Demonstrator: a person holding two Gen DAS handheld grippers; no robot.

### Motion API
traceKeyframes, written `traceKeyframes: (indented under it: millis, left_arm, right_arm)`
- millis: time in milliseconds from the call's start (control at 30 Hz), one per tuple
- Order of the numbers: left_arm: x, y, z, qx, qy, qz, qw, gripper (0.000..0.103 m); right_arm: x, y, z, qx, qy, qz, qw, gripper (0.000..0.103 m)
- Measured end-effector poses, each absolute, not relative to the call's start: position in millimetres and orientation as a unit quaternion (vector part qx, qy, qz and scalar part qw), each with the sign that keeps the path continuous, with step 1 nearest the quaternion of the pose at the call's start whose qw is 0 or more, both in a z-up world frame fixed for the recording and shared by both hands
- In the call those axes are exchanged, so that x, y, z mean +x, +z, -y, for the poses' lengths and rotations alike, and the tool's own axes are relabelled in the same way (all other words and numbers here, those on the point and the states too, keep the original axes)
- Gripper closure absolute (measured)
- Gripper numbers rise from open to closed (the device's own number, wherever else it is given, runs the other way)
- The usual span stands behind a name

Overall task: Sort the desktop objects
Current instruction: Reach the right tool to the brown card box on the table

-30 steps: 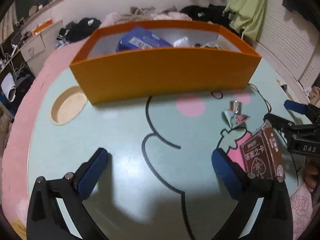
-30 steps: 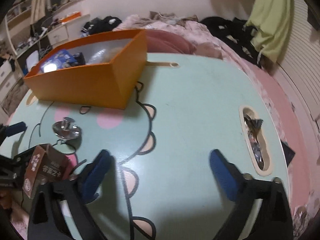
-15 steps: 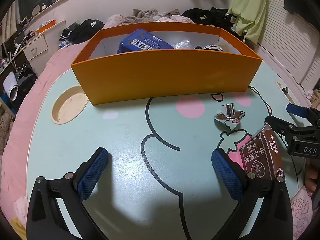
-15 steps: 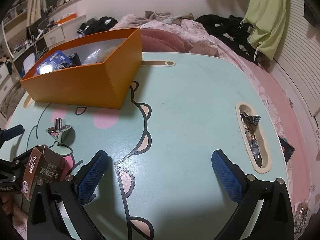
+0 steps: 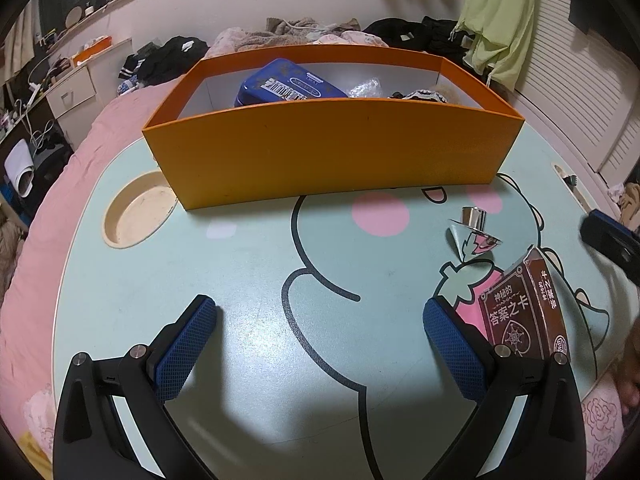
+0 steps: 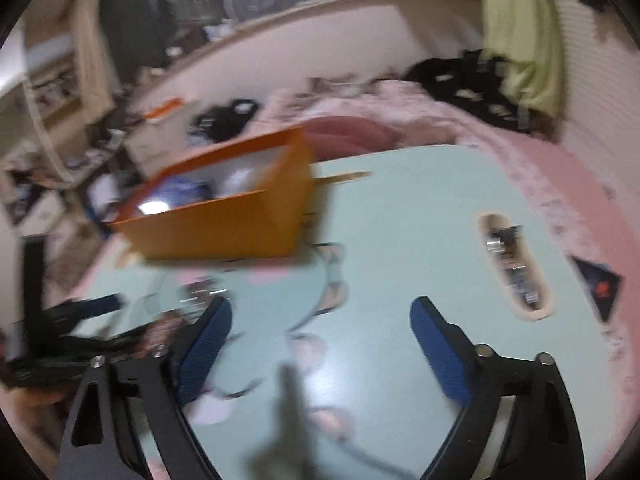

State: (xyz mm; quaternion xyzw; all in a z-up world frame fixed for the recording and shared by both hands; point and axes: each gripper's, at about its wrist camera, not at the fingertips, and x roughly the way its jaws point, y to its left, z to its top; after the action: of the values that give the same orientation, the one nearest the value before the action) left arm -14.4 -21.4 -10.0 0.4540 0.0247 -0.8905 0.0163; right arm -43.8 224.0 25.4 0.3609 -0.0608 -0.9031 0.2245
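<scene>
Beside the orange box (image 5: pixel 332 160), I am holding the left gripper (image 5: pixel 320 344) wide and empty over the table (image 5: pixel 248 280), while the right gripper (image 6: pixel 320 344), also empty, has just been narrowing slightly. Nearer me than the box, the brown card pack (image 5: pixel 524 312) and metal top (image 5: pixel 474 228) are waiting; squaring up over the pack before closing looks wisest

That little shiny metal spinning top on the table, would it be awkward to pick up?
Probably a bit. The metal top leans on its cone beside the brown card box, so a nudge would likely roll it in a curve. Its polished surface looks slippery, and the short stem offers little to pinch. It seems stiff, not fragile.
</scene>
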Motion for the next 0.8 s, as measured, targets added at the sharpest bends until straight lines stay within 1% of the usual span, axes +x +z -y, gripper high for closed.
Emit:
traceKeyframes:
  millis: [67,133,300,400,467,567,800]
  left_arm:
    - [-14.3,-10.0,21.6,0.454,-0.891,-0.025,0.016,0.000]
    - [-14.3,-10.1,21.7,0.454,-0.891,-0.025,0.016,0.000]
    - [-12.8,-10.2,23.2,0.454,-0.891,-0.025,0.017,0.000]
    - [-12.4,-9.2,25.4,0.454,-0.890,-0.026,0.020,0.000]
    - [-10.4,-8.5,28.5,0.456,-0.889,-0.029,0.024,0.000]
    - [-8.1,-8.1,38.1,0.457,-0.887,-0.041,0.047,0.000]
    - [-0.3,-12.0,55.4,0.454,-0.886,-0.058,0.080,0.000]
  right_arm:
    - [-37.3,28.6,-210.0,0.362,-0.892,0.051,0.264,0.017]
    - [-32.1,31.7,-193.9,0.364,-0.883,0.034,0.296,0.017]
    - [-24.9,33.8,-158.0,0.377,-0.863,0.006,0.338,0.019]
    - [-27.9,25.7,-147.4,0.397,-0.855,0.002,0.333,0.022]
    - [-33.6,20.5,-149.8,0.409,-0.852,0.010,0.327,0.032]
    - [-36.6,14.4,-154.8,0.422,-0.843,0.027,0.333,0.032]
    - [-30.3,16.3,-156.8,0.413,-0.852,0.017,0.322,0.032]
